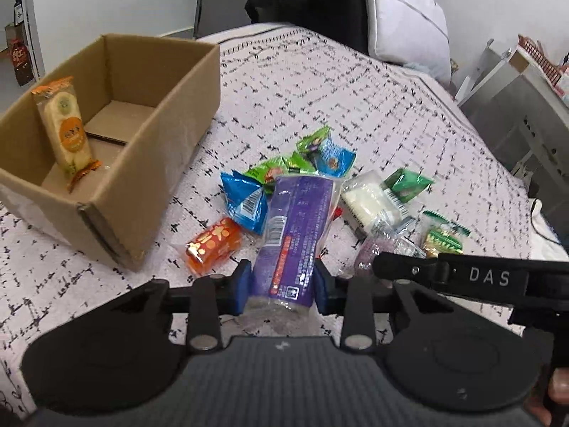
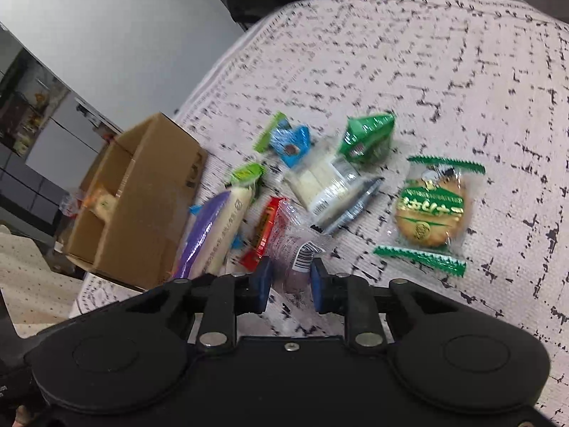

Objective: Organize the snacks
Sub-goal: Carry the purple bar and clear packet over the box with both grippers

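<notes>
Left wrist view: mounted behind the left gripper (image 1: 282, 286), angled down and forward across the bed (image 1: 355, 99), close over the snack pile (image 1: 320, 192), box (image 1: 117, 178) at left. Right wrist view: mounted behind the right gripper (image 2: 290, 283), angled down, rolled, equally close. Shared ground: the pile (image 2: 320, 185), the box (image 2: 142, 213), the bedspread (image 2: 426, 71). The right gripper's arm (image 1: 473, 277) enters the left view at right.

Left claw (image 1: 281, 286) (and right claw (image 2: 290, 286)) both clamped.
</notes>
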The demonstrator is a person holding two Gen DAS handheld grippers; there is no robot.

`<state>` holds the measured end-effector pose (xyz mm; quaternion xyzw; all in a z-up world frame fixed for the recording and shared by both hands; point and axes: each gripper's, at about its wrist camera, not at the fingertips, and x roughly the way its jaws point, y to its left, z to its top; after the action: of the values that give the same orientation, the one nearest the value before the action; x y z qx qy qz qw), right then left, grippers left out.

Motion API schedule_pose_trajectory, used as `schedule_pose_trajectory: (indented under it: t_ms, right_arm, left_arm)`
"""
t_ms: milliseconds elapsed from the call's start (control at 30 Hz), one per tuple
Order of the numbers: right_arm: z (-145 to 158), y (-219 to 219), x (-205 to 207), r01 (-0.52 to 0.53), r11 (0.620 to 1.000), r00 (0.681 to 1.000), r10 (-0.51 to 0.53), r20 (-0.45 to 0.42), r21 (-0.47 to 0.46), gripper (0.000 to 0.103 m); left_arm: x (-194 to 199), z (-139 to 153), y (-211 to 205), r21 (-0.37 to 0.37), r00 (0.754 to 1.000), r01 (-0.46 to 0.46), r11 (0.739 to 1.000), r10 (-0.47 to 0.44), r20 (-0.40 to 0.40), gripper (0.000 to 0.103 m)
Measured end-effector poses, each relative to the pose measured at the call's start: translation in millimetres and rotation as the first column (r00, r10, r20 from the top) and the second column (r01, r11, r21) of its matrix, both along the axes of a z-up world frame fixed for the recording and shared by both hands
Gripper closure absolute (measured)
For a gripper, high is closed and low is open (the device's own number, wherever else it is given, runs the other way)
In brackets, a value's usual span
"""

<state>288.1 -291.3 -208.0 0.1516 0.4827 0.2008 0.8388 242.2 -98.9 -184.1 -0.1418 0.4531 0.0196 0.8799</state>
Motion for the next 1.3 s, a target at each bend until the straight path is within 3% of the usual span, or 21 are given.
schedule_pose_trajectory:
  t_ms: [300, 600, 967, 1300]
  right_arm:
    - [29.6, 2.0, -12.3, -0.009, 0.995, 0.991, -0.005, 0.135, 0.102, 0.080]
    - [47.5, 14.9, -18.4, -0.043, 0.992, 0.977, 0.016, 0.215, 0.120, 0.080]
    - [56.5, 48.9, -18.6, -0.082, 0.986, 0.964, 0.041, 0.262, 0.147, 0.081]
    - [55.9, 84.9, -11.4, -0.107, 0.975, 0.961, 0.051, 0.272, 0.193, 0.081]
  left_arm:
    - [-23.7, 46.0, 18.2, -0.002, 0.994, -0.042, 0.999, 0.042, 0.099, 0.070]
    - [-41.4, 79.8, 41.5, -0.005, 0.981, -0.110, 0.994, 0.109, 0.163, 0.070]
    - [-52.9, 97.3, 78.9, 0.010, 0.964, -0.191, 0.981, 0.186, 0.191, 0.070]
    - [-46.1, 95.9, 118.9, -0.001, 0.948, -0.268, 0.963, 0.264, 0.179, 0.070]
